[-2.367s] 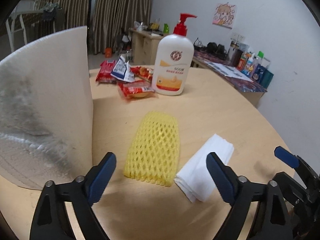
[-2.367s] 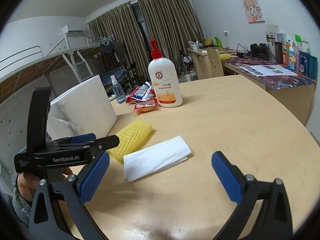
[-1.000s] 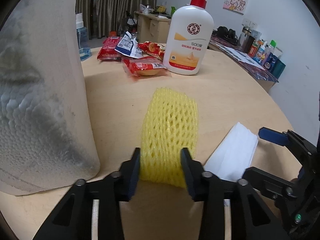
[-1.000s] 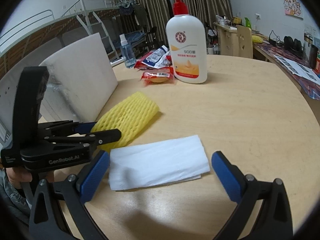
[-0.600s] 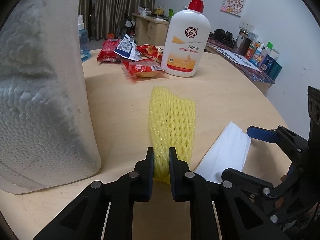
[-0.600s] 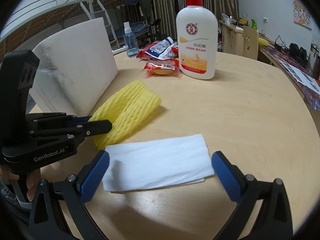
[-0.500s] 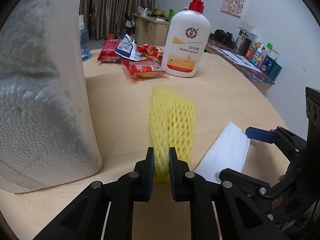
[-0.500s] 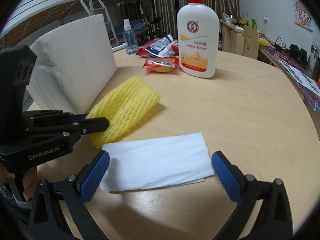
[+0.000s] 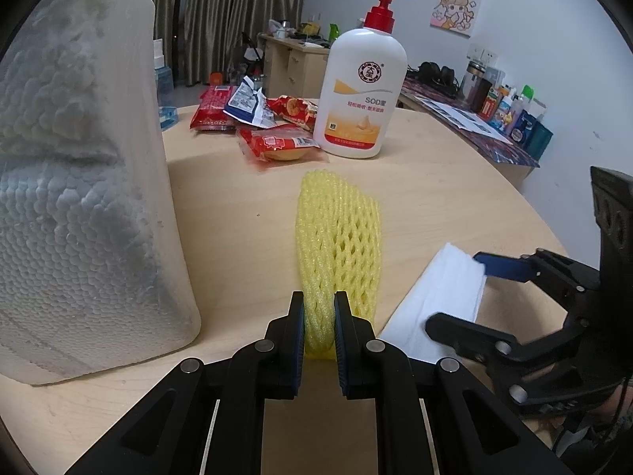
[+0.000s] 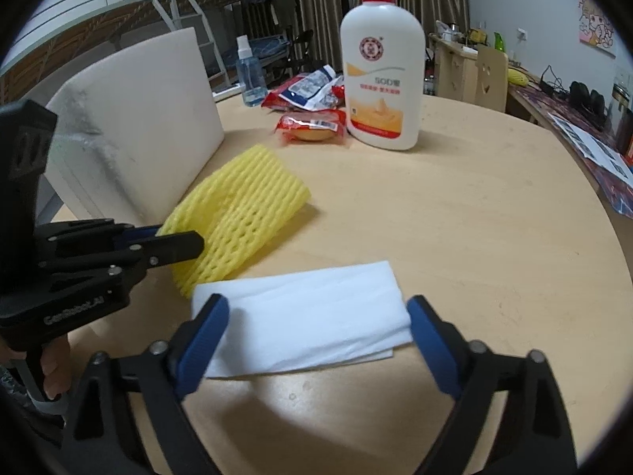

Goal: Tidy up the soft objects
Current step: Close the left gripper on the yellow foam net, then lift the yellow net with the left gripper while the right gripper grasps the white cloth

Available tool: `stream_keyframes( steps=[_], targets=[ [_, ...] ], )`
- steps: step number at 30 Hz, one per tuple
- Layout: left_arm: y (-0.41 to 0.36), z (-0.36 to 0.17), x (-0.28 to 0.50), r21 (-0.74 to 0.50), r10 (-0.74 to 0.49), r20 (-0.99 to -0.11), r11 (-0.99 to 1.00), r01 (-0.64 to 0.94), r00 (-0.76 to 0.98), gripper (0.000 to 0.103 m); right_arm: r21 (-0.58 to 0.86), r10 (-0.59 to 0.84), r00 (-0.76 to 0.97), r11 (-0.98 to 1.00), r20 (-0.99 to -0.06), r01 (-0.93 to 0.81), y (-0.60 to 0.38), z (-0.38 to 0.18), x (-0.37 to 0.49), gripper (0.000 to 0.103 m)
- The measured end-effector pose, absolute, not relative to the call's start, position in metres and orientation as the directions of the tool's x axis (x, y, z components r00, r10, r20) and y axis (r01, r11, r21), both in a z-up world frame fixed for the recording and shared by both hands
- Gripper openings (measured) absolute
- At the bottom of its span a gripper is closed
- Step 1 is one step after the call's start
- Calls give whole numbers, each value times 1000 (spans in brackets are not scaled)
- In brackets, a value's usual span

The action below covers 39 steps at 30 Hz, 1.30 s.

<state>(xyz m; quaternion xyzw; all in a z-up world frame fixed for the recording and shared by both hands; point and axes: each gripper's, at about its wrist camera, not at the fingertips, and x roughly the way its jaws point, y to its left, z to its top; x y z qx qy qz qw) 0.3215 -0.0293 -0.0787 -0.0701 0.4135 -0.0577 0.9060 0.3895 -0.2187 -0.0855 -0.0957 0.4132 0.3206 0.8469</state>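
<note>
Between the pads of the left gripper (image 9: 319,322) sits the near end of the yellow foam net (image 9: 340,245), squeezed into a narrow fold; the jaws are almost together and pressing on it. The rest of the net lies flat on the round wooden table (image 9: 435,198), running away toward the lotion bottle (image 9: 362,91).

Just right of it, the right gripper (image 10: 318,318) straddles the folded white cloth (image 10: 308,316), one blue pad at each short end. Its jaws are closing with the cloth between them; the left pad overlaps the cloth's corner, but whether either pad presses yet is hard to make out. The cloth lies flat, its far left corner just beside the net.

On the left a big white foam block (image 9: 79,182) stands very near the net, leaving only a narrow strip of bare table on that side. Open tabletop spreads to the right and ahead of the cloth as far as the curved table edge (image 10: 593,206). Farther back, red snack packets (image 9: 277,144) lie beside the bottle, with a small spray bottle (image 10: 249,75) behind them.

The foam block's left side is cut off in the left wrist view. A hand (image 10: 51,372) on the left gripper's handle shows only as fingertips at the frame's dark rim. In the left wrist view the right gripper's near finger hides part of the cloth.
</note>
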Motion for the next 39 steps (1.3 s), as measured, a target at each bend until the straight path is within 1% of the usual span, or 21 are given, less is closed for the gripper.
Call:
stream_keyframes(
  steps=[1,4,5,6,7,8,9,11,13,14,18,19,21,29,36,39],
  targets=[
    [-29,-79,321,-175,-162,-740,983,45,652,15,94,453,452,778,-769,-621,-218,-87,391,80],
    [-28,-78,320,-176,-161,-738,983,43,656,15,69,428,458,785,-779,-615,-217,-89,391,70],
    [-28,-77,320,-177,-161,-736,983,42,658,15,66,426,460,786,-779,-615,-218,-88,391,69],
    [-28,-77,320,-177,-160,-735,983,42,659,15,63,423,462,787,-779,-613,-219,-88,391,66],
    [-28,-77,320,-176,-159,-736,983,41,658,15,59,420,465,787,-779,-614,-219,-88,390,58],
    [-28,-77,320,-176,-158,-735,984,39,659,15,48,417,470,786,-778,-617,-219,-88,388,53],
    [-28,-77,320,-175,-157,-735,984,38,660,15,32,408,479,785,-777,-618,-218,-88,386,45],
    [-28,-76,319,-176,-157,-734,984,38,661,15,12,397,488,785,-778,-619,-218,-88,384,39],
    [-28,-76,318,-174,-154,-731,984,37,664,15,15,398,489,786,-776,-618,-220,-88,384,27],
    [-28,-75,318,-174,-154,-730,984,37,666,15,7,393,494,788,-775,-616,-220,-88,383,26],
    [-28,-73,316,-170,-153,-722,985,41,675,15,3,399,490,778,-775,-628,-220,-88,378,25],
    [-28,-73,315,-169,-152,-720,985,42,677,15,6,400,492,781,-773,-625,-221,-88,378,23],
    [-29,-72,314,-166,-150,-717,985,43,681,15,42,426,480,780,-767,-625,-223,-88,377,11],
    [-31,-66,309,-169,-167,-689,983,67,706,15,99,482,491,779,-726,-619,-229,-75,369,11],
    [-31,-54,300,-188,-190,-659,978,85,728,14,127,518,547,792,-658,-597,-244,-52,358,11],
    [-34,-45,292,-173,-187,-639,980,98,746,14,128,527,579,798,-623,-589,-249,-41,350,11]
  ],
)
